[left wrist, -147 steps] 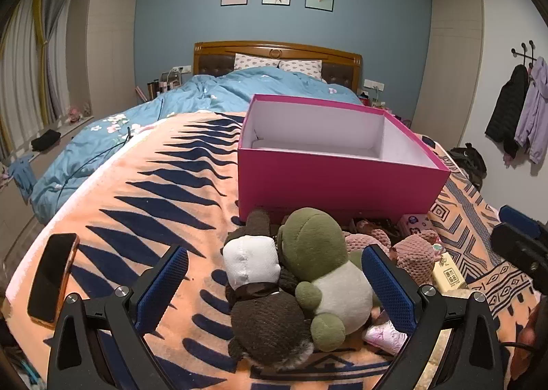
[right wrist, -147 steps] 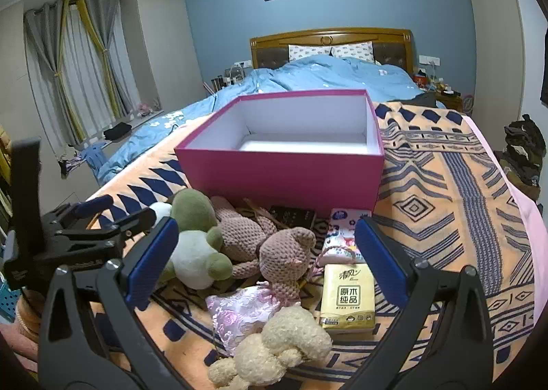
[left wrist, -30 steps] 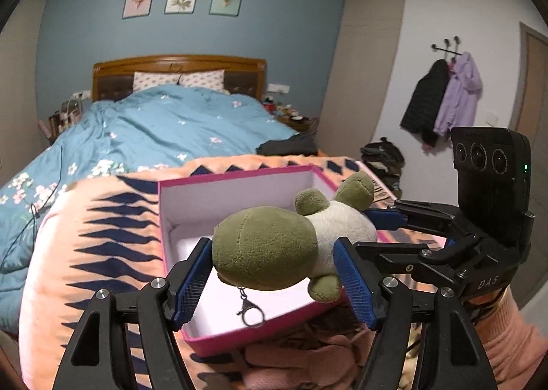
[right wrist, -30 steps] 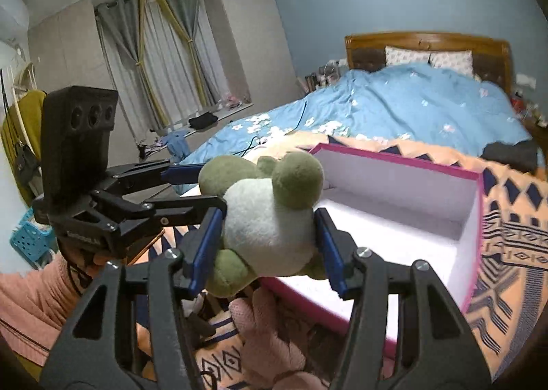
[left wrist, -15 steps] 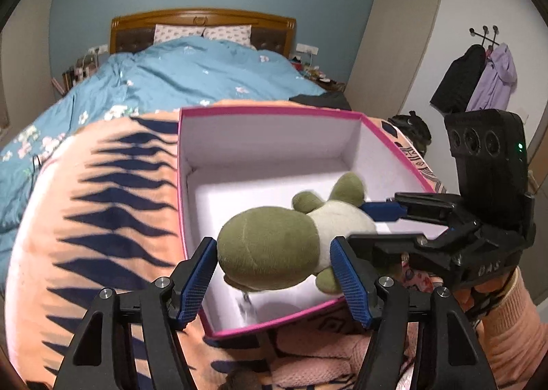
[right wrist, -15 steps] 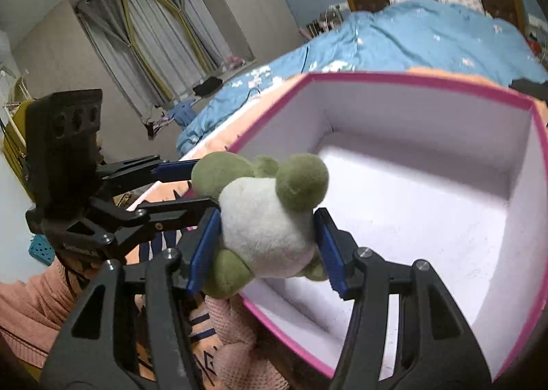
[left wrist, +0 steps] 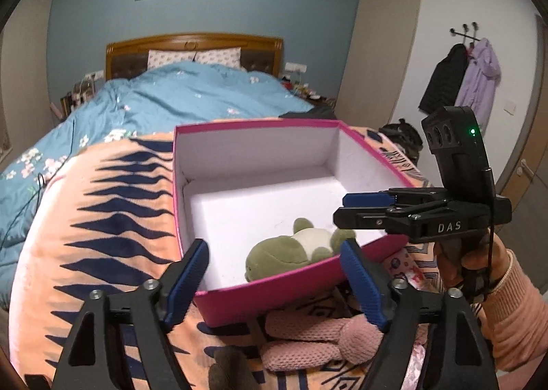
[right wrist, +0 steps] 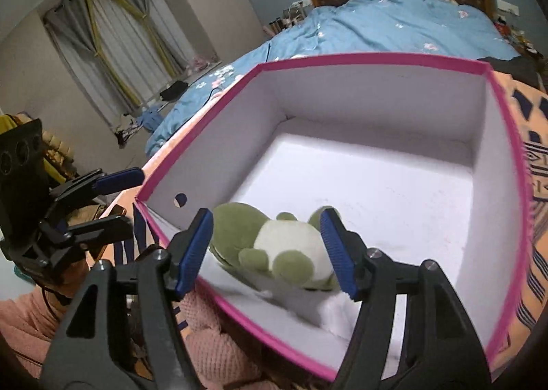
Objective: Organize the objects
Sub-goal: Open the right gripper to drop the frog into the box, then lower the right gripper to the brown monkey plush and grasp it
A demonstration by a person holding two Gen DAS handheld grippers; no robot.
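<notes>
We've got both tongs, left gripper (left wrist: 274,282) and right gripper (right wrist: 269,251), let go and just been opening, with the frog (right wrist: 274,247) sitting low in the frame in the box (right wrist: 376,61), so lifting out carelessly could snag it.

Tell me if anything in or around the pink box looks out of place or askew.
Nothing looks damaged or spilled. The green plush frog lies on its side in the near corner of the pink box, not upright. A pink knitted toy lies outside the box on the blanket.

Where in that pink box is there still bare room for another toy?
Most of the pink box floor is bare: the whole stretch from the green plush frog to the far wall and both far corners. Only the near corner is taken. It is crowded outside, below the near wall, where the pink knitted toy lies.
</notes>
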